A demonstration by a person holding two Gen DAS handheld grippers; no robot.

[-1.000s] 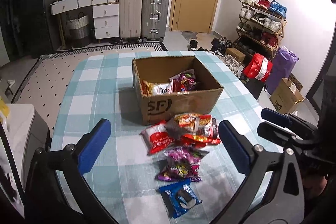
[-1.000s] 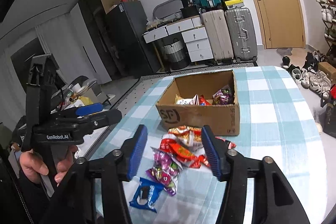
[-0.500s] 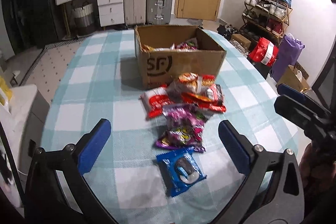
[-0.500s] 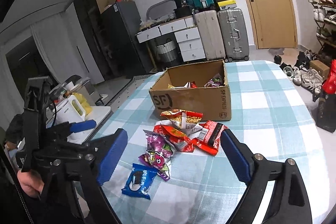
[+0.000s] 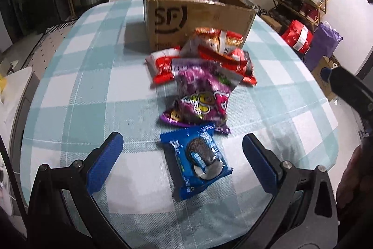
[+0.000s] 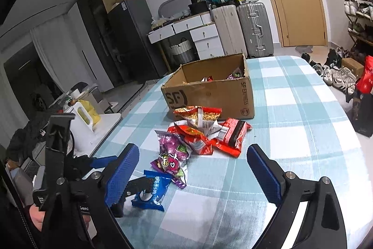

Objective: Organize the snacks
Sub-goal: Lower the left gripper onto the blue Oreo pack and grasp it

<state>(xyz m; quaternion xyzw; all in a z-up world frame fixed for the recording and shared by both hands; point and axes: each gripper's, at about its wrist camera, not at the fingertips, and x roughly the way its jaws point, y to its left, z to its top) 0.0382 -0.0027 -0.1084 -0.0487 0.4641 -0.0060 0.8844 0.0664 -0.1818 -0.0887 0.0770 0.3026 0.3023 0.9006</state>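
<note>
A blue cookie packet (image 5: 198, 160) lies flat on the checked tablecloth, between my left gripper's (image 5: 184, 165) open fingers, low over the table. Behind it lie a purple candy bag (image 5: 200, 99), red snack bags (image 5: 209, 62) and an orange noodle bag (image 5: 216, 39) in a pile. An open cardboard box (image 5: 198, 15) stands behind them. In the right wrist view my right gripper (image 6: 193, 174) is open and empty, above the table near the pile (image 6: 205, 130). The blue packet (image 6: 153, 190) sits at its left. The box (image 6: 209, 90) holds some snacks.
The table's (image 6: 291, 109) right edge drops to a floor with shoes and bags (image 6: 363, 78). A white appliance with a yellow jug (image 6: 86, 113) stands left of the table. Suitcases (image 6: 244, 29) and drawers stand against the far wall.
My left gripper has come down and forward until its fingers straddle the blue cookie packet. My right gripper has opened wide and drawn back a little.
</note>
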